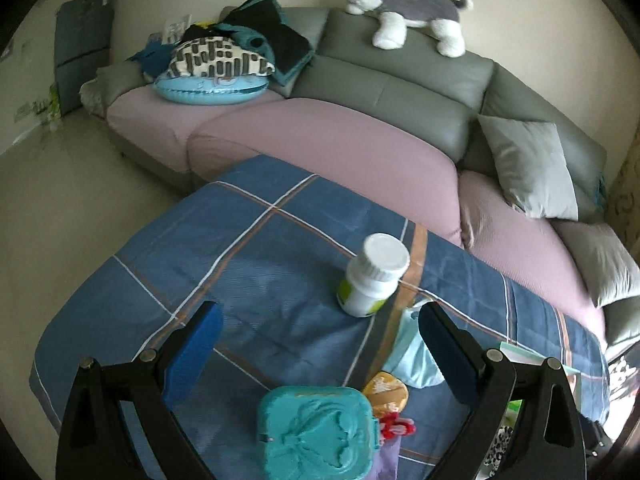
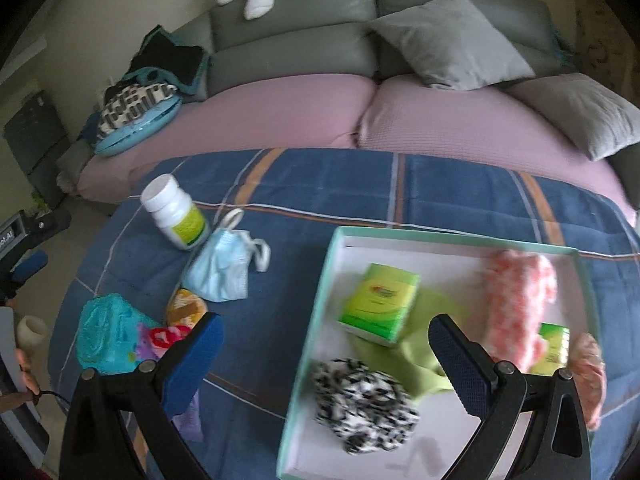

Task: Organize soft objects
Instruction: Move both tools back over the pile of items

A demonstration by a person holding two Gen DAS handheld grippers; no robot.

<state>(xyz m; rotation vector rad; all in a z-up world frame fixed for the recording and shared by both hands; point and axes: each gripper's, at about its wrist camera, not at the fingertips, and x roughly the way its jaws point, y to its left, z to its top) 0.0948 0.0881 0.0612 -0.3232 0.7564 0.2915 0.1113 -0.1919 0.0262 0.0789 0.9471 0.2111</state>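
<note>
A pale green box tray [image 2: 320, 320] on the blue plaid cloth holds a black-and-white fluffy ball [image 2: 362, 406], a pink fluffy roll [image 2: 520, 304], a green cloth [image 2: 424, 348] and two green packs [image 2: 380, 302]. My right gripper [image 2: 324, 344] is open and empty above the tray's left part. A light blue face mask [image 2: 220, 268] lies left of the tray; it also shows in the left wrist view [image 1: 412, 354]. My left gripper [image 1: 320, 332] is open and empty above the cloth, near a white bottle [image 1: 374, 276].
A teal plastic case [image 1: 320, 428] and small colourful items [image 1: 386, 390] lie by the left gripper. Behind the table stands a grey and pink sofa [image 1: 340, 140] with grey cushions [image 2: 452, 42], a plush dog [image 1: 404, 12] and a pile of cushions [image 1: 216, 68].
</note>
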